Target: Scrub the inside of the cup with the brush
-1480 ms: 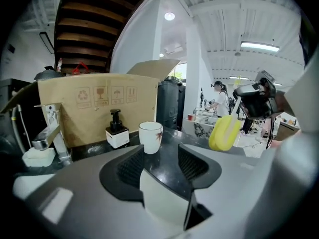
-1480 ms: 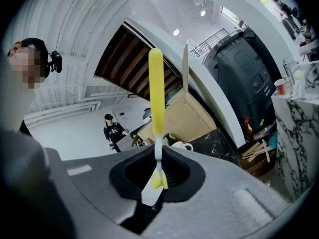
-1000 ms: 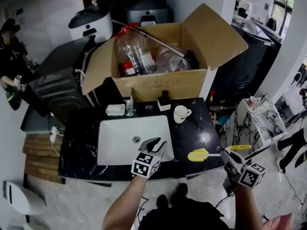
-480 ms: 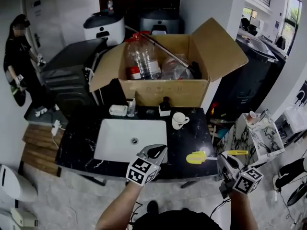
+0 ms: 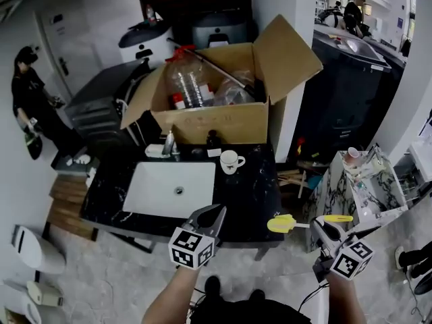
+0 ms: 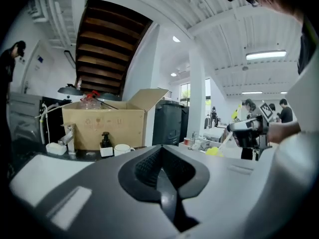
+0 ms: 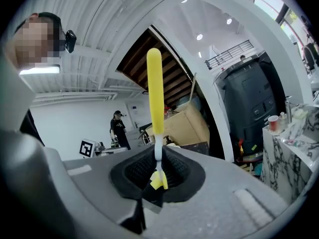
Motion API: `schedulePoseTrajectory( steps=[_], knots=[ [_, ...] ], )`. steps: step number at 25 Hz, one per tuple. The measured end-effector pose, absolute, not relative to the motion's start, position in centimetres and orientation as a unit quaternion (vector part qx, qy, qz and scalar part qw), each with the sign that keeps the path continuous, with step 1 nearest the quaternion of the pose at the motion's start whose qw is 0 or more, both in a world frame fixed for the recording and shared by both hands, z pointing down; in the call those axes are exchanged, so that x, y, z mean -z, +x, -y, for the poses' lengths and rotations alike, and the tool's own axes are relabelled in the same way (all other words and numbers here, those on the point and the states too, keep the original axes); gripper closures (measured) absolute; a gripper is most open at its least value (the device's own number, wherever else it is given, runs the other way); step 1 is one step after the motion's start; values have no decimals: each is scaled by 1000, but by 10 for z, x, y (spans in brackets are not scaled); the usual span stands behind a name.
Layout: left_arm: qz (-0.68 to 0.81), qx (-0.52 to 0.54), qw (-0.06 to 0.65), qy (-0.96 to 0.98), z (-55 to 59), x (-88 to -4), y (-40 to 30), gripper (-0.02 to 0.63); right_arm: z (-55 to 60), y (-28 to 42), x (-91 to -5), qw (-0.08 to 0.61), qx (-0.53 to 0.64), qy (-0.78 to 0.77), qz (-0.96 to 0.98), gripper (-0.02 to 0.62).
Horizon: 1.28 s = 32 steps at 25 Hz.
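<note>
A white cup (image 5: 231,160) stands on the black counter (image 5: 260,201), right of the white sink (image 5: 172,189); it also shows small in the left gripper view (image 6: 122,149). My left gripper (image 5: 213,214) hovers off the counter's front edge, shut and empty (image 6: 162,159). My right gripper (image 5: 318,226) is further right, beyond the counter's corner, shut on the brush's thin shaft (image 7: 157,169). The brush's yellow head (image 5: 280,223) points left over the counter corner. In the right gripper view the yellow brush (image 7: 154,91) stands straight up from the jaws.
An open cardboard box (image 5: 223,93) with plastic bottles sits behind the counter. A faucet (image 5: 169,142), soap dish (image 5: 154,151) and dispenser bottle (image 5: 213,142) line the counter's back edge. A marble side table (image 5: 361,181) stands at right. A person (image 5: 30,96) stands far left.
The left gripper's jaws have closed. Both grippers have drawn back from the counter toward the body, the brush still held, and the head view has pulled back and swung.
</note>
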<state>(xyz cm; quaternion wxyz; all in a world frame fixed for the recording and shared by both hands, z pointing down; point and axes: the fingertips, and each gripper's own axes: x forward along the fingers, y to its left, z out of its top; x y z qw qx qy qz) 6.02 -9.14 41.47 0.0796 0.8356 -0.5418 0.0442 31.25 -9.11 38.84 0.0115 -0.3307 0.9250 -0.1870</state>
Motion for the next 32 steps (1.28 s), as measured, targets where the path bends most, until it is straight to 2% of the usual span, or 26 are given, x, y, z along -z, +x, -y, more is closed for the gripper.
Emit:
schedulePoseTrajectory(
  steps=[3, 10, 21, 32],
  knots=[
    [569, -31, 97, 816, 81, -417, 73, 588, 92, 333, -390, 14, 185, -320, -929, 561],
    [588, -47, 81, 804, 69, -403, 84, 588, 96, 343, -367, 45, 163, -301, -938, 561],
    [634, -68, 47, 769, 75, -379, 60, 588, 97, 317, -319, 46, 69, -302, -950, 563],
    [614, -45, 21, 787, 72, -362, 53, 589, 92, 297, -325, 52, 78, -290, -952, 563]
  ],
)
